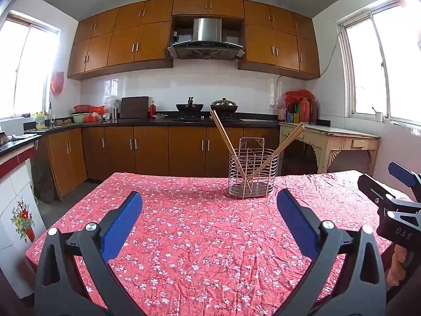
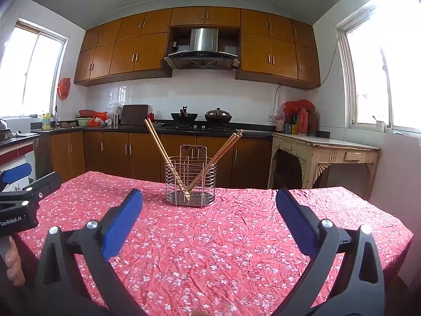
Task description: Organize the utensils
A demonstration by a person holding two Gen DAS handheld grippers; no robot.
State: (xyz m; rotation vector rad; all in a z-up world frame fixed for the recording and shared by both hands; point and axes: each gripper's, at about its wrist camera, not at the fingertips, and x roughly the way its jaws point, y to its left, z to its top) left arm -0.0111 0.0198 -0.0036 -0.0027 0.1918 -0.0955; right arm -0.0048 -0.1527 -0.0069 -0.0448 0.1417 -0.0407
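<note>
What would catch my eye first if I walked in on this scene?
Probably the table's red flowered cloth, with a wire utensil holder standing near its far edge. Wooden chopsticks fan out of it, some leaning left, some right. In the foreground, the right tongs and the left tongs hang open above the cloth, holding nothing.

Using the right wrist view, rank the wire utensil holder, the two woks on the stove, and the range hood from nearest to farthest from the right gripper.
1. Wire utensil holder, on the table just ahead of the right gripper, slightly left.
2. Woks, on the stove against the back wall; the pair is too close to separate.
3. Range hood, above the stove.
</note>
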